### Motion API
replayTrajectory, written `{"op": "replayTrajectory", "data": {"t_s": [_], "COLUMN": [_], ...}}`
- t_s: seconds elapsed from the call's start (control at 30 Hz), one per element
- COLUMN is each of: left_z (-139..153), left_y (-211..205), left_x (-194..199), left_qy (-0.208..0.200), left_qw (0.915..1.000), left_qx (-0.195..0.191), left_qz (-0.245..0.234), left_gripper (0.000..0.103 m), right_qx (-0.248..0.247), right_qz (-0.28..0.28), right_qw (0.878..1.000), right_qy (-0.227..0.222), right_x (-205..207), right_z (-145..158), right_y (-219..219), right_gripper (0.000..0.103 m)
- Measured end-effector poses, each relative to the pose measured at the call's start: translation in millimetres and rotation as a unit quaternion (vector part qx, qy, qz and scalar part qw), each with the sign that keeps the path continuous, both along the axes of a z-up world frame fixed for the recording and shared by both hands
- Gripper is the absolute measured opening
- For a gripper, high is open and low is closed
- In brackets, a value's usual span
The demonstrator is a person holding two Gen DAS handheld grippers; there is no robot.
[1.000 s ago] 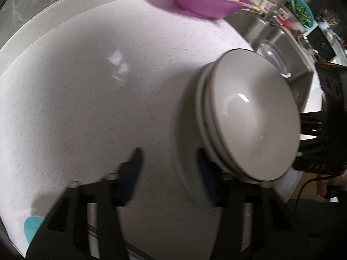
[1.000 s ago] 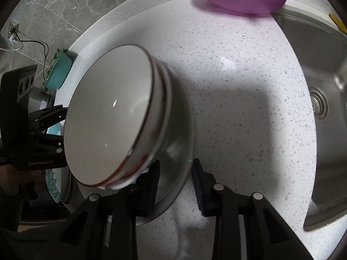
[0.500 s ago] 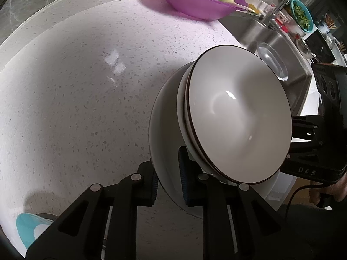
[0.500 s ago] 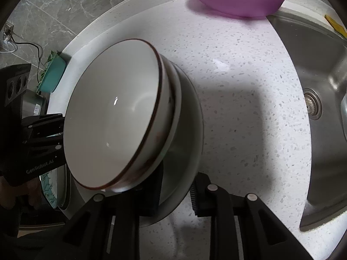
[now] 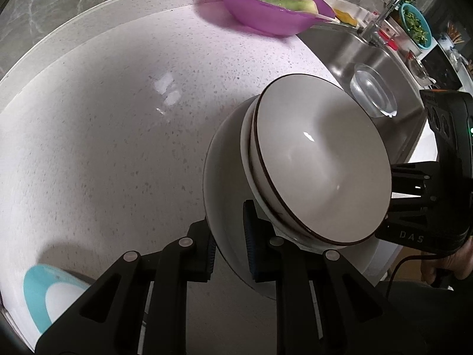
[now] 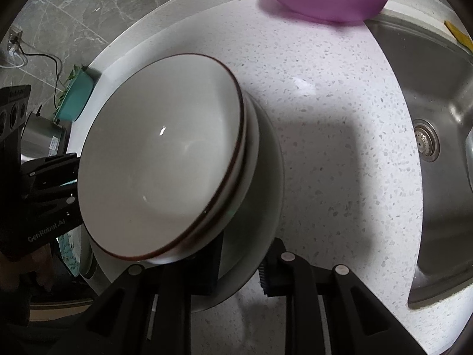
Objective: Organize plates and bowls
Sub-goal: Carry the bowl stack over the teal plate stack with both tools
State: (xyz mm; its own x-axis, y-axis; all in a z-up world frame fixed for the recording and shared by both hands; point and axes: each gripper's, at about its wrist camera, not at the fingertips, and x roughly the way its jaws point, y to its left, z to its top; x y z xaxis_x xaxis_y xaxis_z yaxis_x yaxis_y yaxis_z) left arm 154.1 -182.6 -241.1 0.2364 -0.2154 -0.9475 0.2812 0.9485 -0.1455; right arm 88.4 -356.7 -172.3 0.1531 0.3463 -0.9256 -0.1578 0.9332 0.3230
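A wide white plate [image 5: 224, 195] carries two stacked white bowls, and the top bowl [image 5: 319, 159] has a dark brown rim. My left gripper [image 5: 229, 242] is shut on the plate's near rim, one pad above it and one below. In the right wrist view the same plate [image 6: 266, 207] and top bowl [image 6: 159, 159] fill the left half. My right gripper [image 6: 241, 263] is shut on the opposite rim. Each gripper shows in the other's view, across the stack: the right one [image 5: 414, 189] and the left one [image 6: 50, 183].
A purple bowl [image 5: 272, 9] with green vegetables stands at the far edge of the speckled counter [image 5: 118, 148]. The steel sink [image 6: 428, 88] lies to the right, with a glass bowl [image 5: 372, 94] in it. A teal dish [image 5: 44, 290] sits near my left gripper.
My left gripper slid in from beside the plate and its wide-open jaws shut on the rim. The right gripper's jaws narrowed a little on the other rim.
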Motion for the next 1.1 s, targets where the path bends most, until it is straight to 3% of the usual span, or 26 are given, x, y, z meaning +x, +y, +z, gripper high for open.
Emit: {"op": "replayTrajectory", "data": {"t_s": [0.37, 0.6, 0.9, 1.1], "left_z": [31, 59, 94, 97], "left_y": [12, 44, 138, 210], "left_x": [-40, -76, -133, -165], "left_qy": [-0.020, -0.038, -0.058, -0.058], "left_qw": [0.9981, 0.9935, 0.9844, 0.9804], "left_qx": [-0.003, -0.005, -0.005, -0.004], "left_qz": [0.059, 0.108, 0.166, 0.189], "left_gripper": [0.015, 0.015, 0.015, 0.015], "right_qx": [0.008, 0.015, 0.019, 0.022], "right_qz": [0.047, 0.090, 0.149, 0.177], "right_qw": [0.999, 0.995, 0.987, 0.983], "right_qy": [-0.020, -0.034, -0.052, -0.050], "right_x": [-8, -11, -18, -27], "right_z": [22, 43, 68, 71], "right_y": [2, 31, 110, 175], "right_gripper": [0.023, 0.023, 0.023, 0.023]}}
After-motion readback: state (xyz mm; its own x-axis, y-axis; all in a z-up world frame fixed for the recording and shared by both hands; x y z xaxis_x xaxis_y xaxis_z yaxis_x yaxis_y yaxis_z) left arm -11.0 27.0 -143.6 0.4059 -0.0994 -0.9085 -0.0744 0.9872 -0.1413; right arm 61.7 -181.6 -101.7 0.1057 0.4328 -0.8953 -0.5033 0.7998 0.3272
